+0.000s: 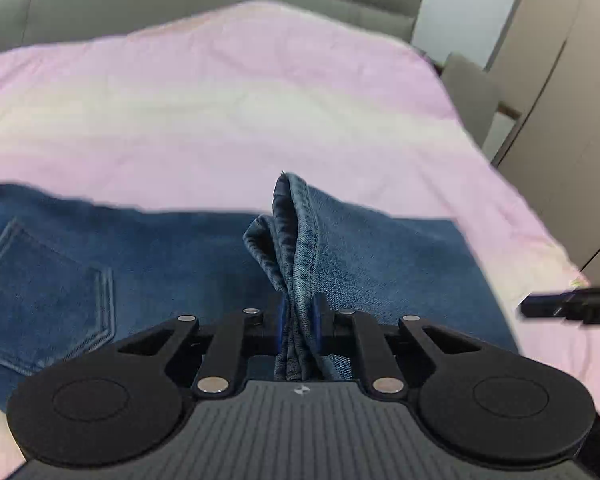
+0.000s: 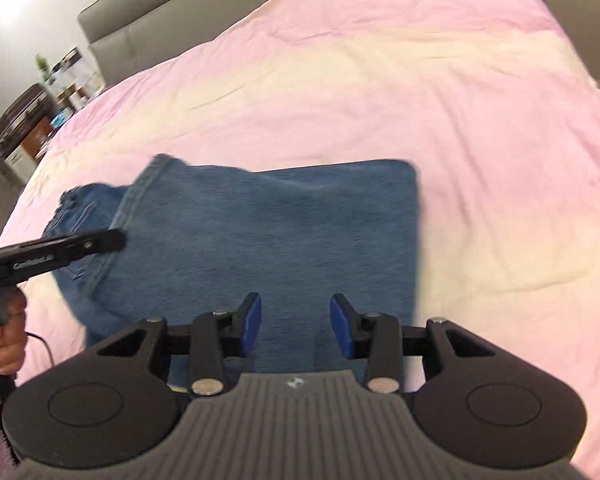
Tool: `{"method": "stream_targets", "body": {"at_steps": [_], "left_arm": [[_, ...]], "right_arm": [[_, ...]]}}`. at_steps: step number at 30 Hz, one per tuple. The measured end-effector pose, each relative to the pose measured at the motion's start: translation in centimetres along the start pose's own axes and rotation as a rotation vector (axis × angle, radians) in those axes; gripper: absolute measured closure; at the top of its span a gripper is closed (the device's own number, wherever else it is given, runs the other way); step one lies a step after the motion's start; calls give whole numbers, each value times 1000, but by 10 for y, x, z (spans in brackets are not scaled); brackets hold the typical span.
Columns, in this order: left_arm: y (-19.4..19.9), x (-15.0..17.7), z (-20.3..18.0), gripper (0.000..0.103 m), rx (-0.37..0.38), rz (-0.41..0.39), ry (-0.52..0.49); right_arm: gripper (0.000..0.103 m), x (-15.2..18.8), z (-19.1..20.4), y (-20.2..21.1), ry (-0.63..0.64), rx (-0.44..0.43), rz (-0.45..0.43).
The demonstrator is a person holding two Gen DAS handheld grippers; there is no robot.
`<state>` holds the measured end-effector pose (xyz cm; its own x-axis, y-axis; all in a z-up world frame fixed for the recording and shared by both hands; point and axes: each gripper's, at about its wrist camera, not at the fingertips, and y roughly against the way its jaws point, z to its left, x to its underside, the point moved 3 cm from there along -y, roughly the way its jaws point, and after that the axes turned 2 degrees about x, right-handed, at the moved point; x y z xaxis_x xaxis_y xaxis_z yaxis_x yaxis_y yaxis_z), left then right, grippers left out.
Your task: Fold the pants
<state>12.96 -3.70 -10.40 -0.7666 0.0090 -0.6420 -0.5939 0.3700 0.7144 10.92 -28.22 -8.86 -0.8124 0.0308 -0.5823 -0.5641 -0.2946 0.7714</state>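
Blue denim pants (image 1: 188, 264), spread crosswise on the pink bed cover (image 1: 236, 112), are pinched at a raised hem by the closed left tongs (image 1: 299, 320); the right tongs (image 2: 295, 326), parted and empty, hover above the folded end.

A bedroom in a home. A wide bed (image 1: 220, 120) under a pink and cream cover (image 2: 380, 80) fills the space ahead of the jaws in both views. Beyond it, at the far end, stands a grey padded headboard (image 1: 204, 4). To the right of the left-hand jaws, tall beige wardrobe doors (image 1: 572, 100) run along the wall. Far off to the left of the right-hand jaws, a cluttered shelf (image 2: 72, 76) bears a small green plant (image 2: 42, 65), with a dark cabinet (image 2: 28, 120) beside it.
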Motion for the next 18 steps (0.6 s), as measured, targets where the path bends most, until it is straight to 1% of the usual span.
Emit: {"method": "stream_targets", "body": {"at_steps": [1,2,3,5,7,12,13,14,16,18], "left_arm": [[-8,6,5,89,-11,33,6],[-17,15,9,94,-18,64,10],[-25,24,14,95,-29,94,16],[-36,34,19,95,-35,123,35],[-42,31,15,94,-46,143,32],[-50,33,11,93,-58,156,-3],[-51,33,10,93,-59,157,-4],[-52,34,9,93,-60,158,-7],[-54,34,9,91,-60,160,-12],[-59,32,3,90,-58,159,-7]], "right_arm": [[69,-2,-5,0,9,10,-12],[77,-5,-8,-3,21,18,-24],[79,-7,-11,-7,36,23,-29],[88,-15,-15,-21,69,41,-28],[92,-24,-18,-36,93,47,-22],[97,-52,-22,-78,186,117,-3],[100,-56,-25,-87,193,127,0],[103,-60,-30,-97,194,135,3],[103,-68,-39,-115,181,141,28],[103,-69,-50,-139,135,134,85]]}}
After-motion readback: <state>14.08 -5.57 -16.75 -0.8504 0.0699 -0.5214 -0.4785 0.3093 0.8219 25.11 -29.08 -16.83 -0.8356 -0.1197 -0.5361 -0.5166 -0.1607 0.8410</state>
